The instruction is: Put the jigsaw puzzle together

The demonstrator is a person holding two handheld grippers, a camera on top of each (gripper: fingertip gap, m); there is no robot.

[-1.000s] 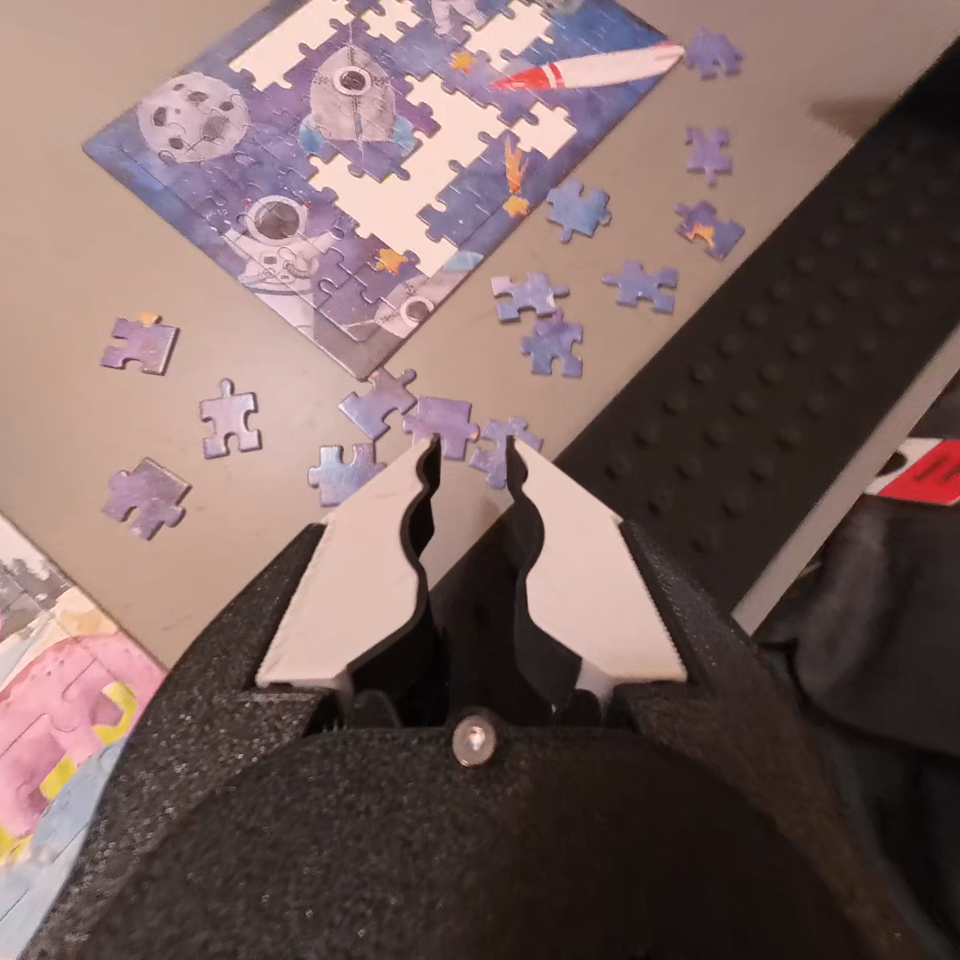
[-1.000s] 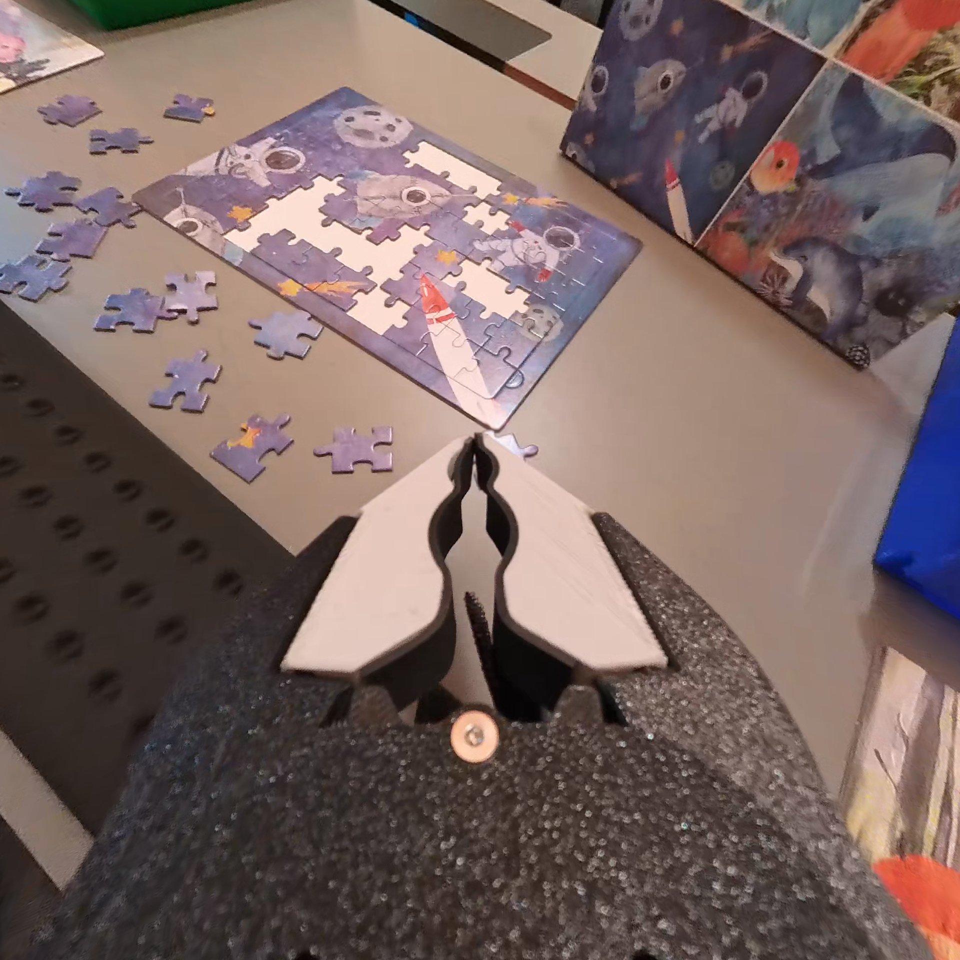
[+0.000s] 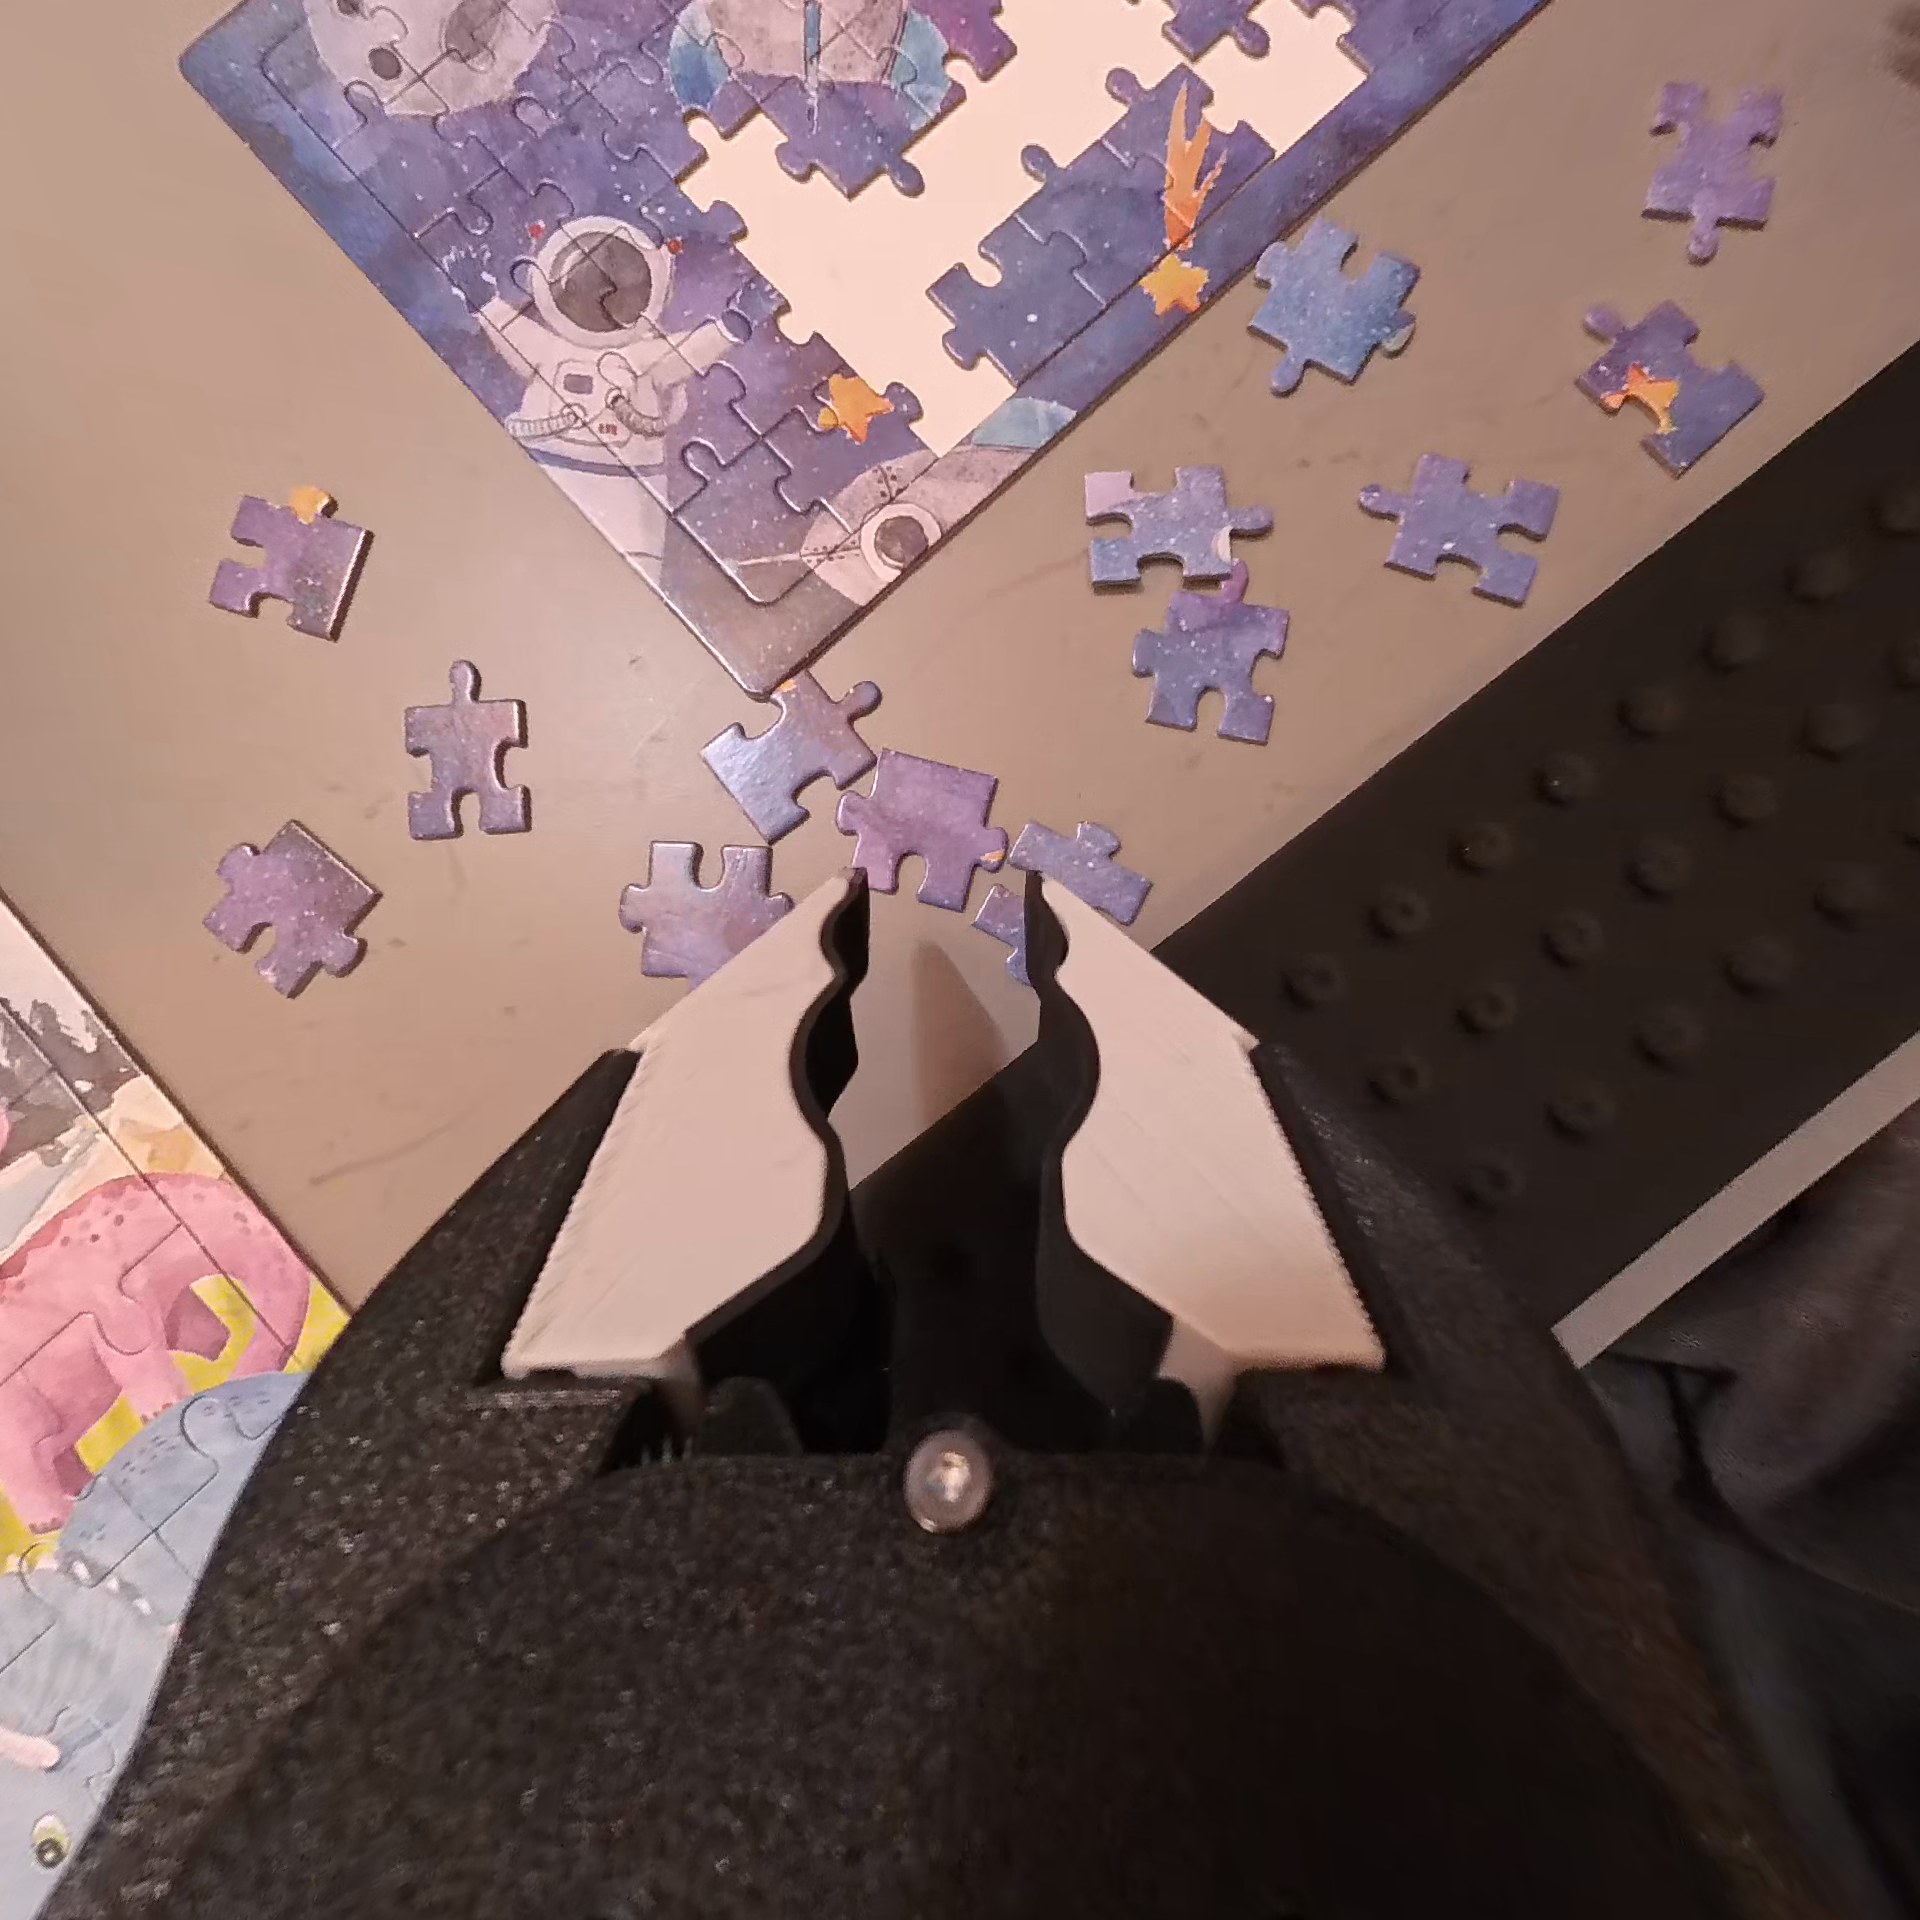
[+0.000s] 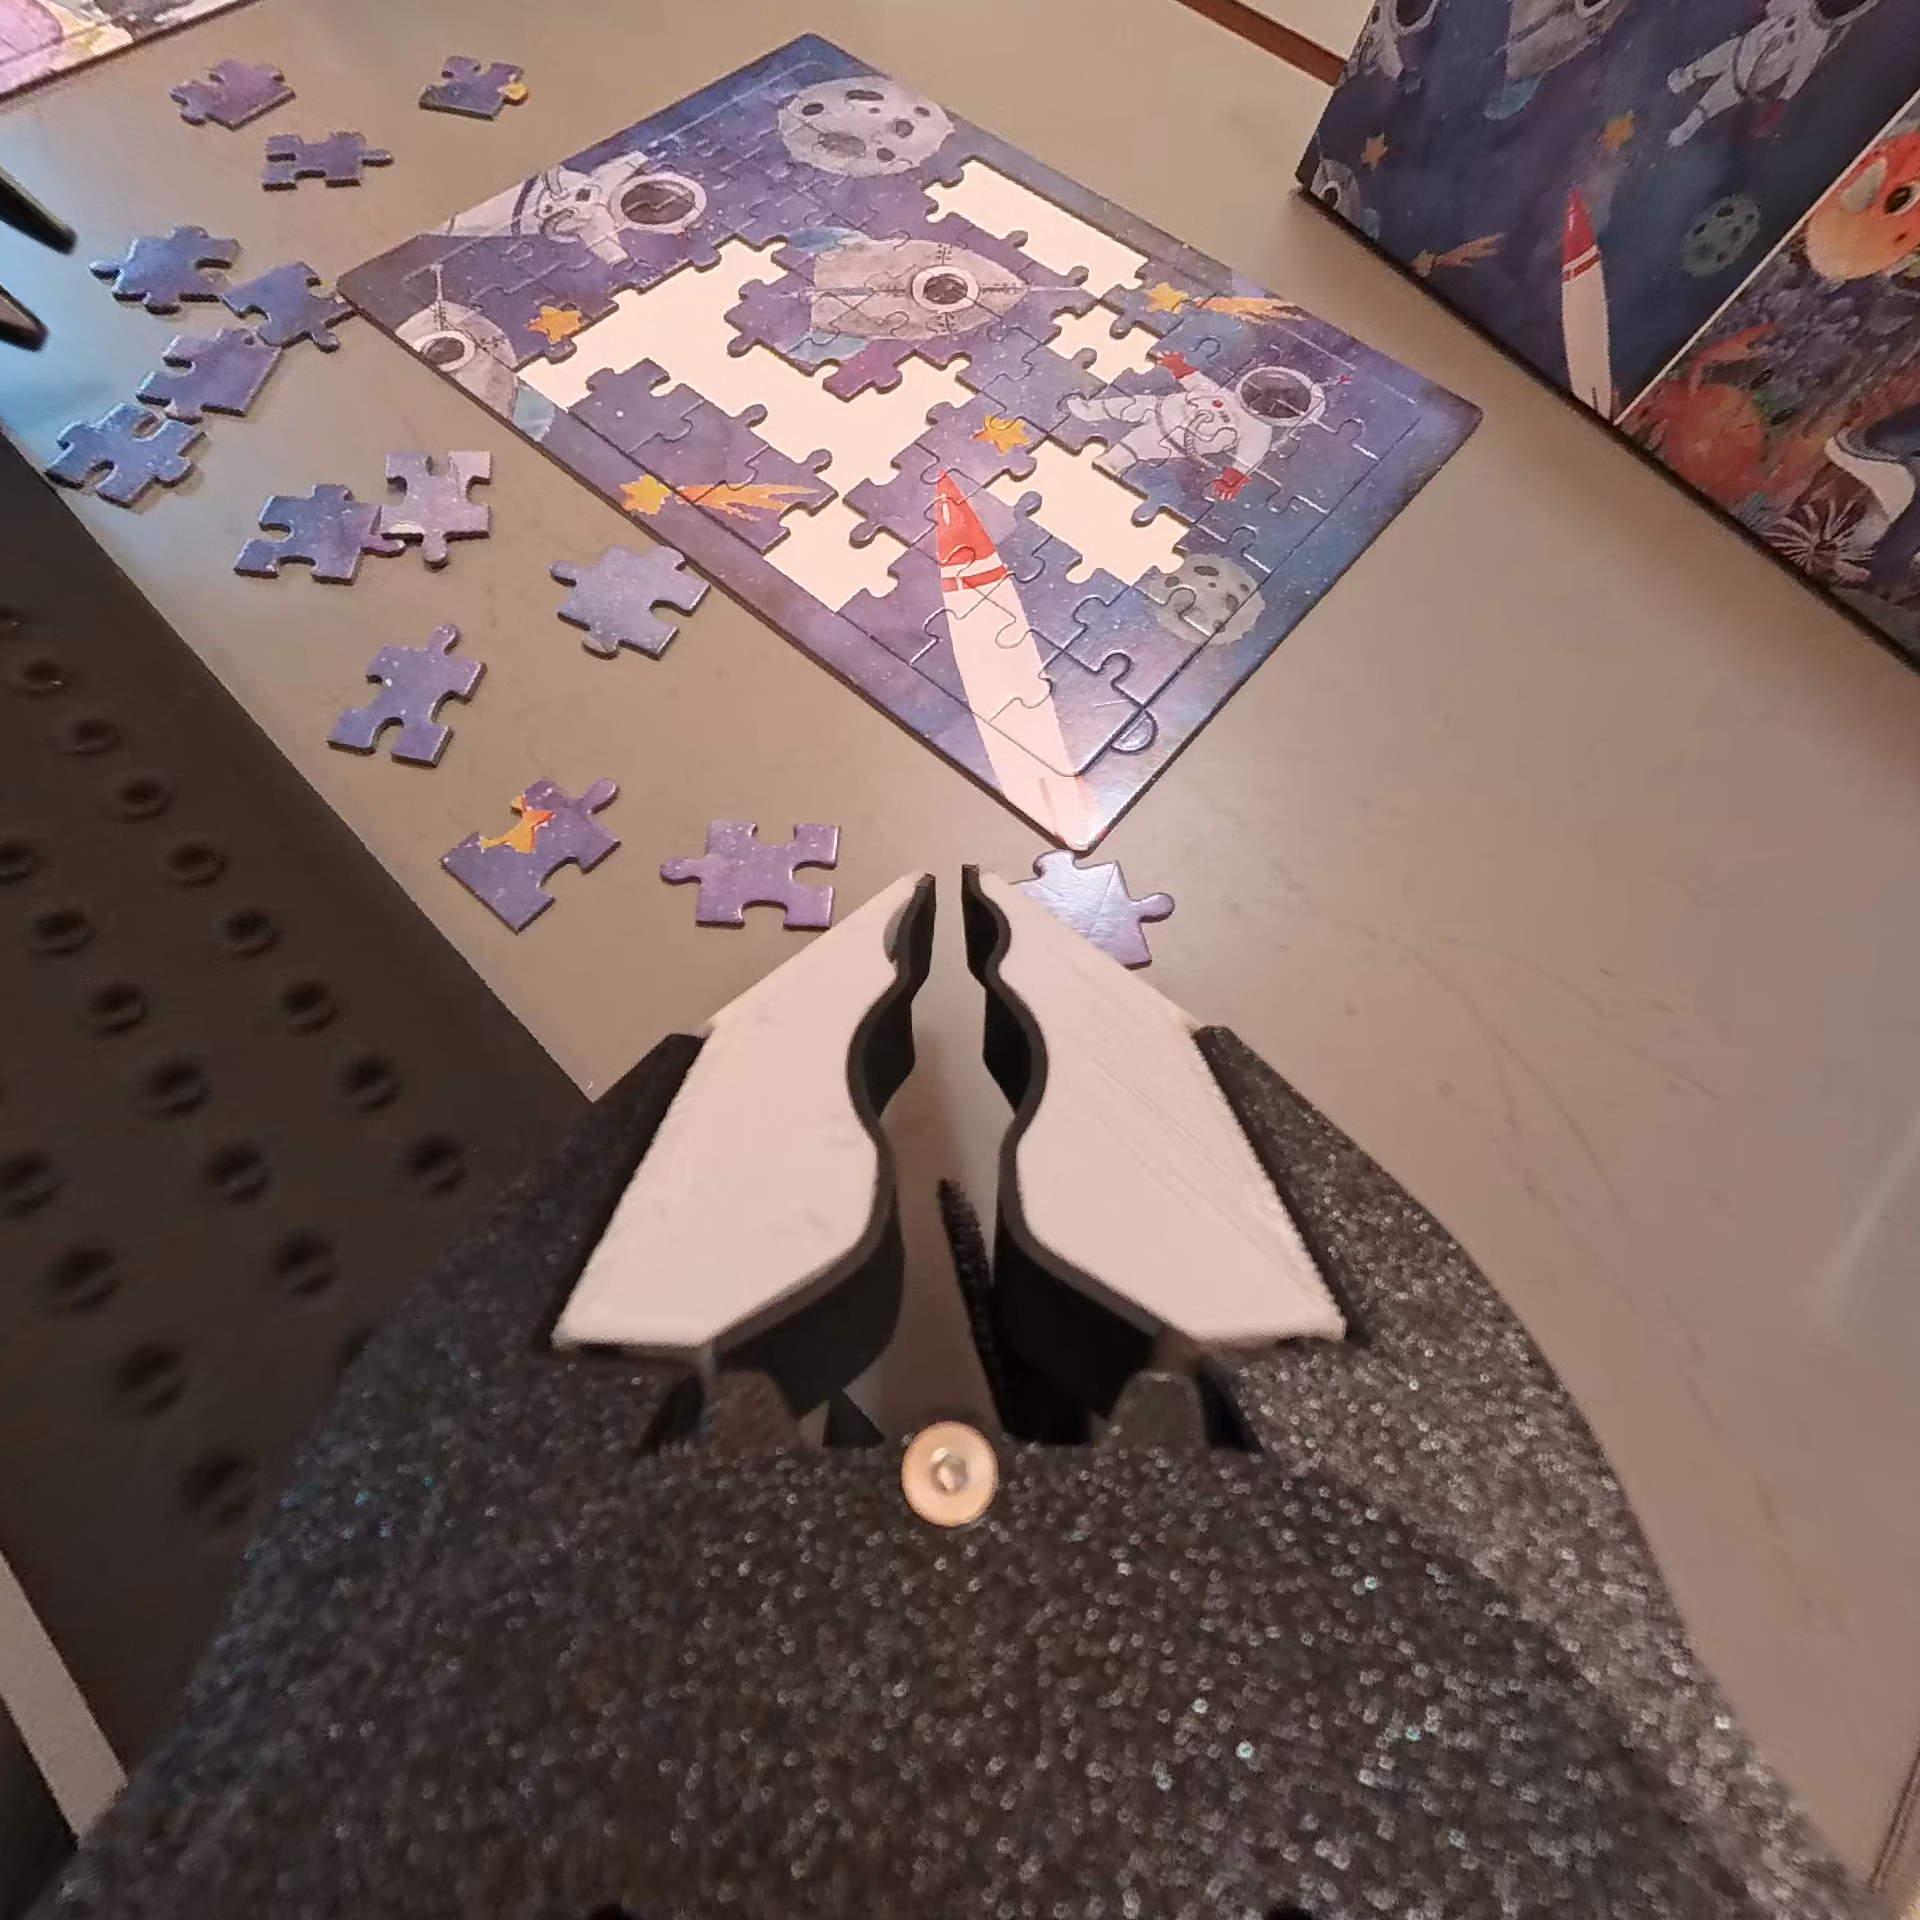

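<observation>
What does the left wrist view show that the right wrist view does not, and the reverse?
Only the left wrist view shows the pink and blue animal puzzle and the open left gripper. Only the right wrist view shows the upright illustrated puzzle box, the red and white rocket and the slightly open right gripper. Both show the purple space puzzle board and loose purple pieces.

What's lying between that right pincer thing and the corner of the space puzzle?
In the right wrist view, one loose purple piece lies flat on the table between the right gripper and the puzzle board's near corner.

Jigsaw puzzle (image 4: pixel 904 436) flat on table (image 4: pixel 1455 935), loose pieces (image 4: pixel 405 696) scattered left, box (image 4: pixel 1621 197) upright behind right
</observation>
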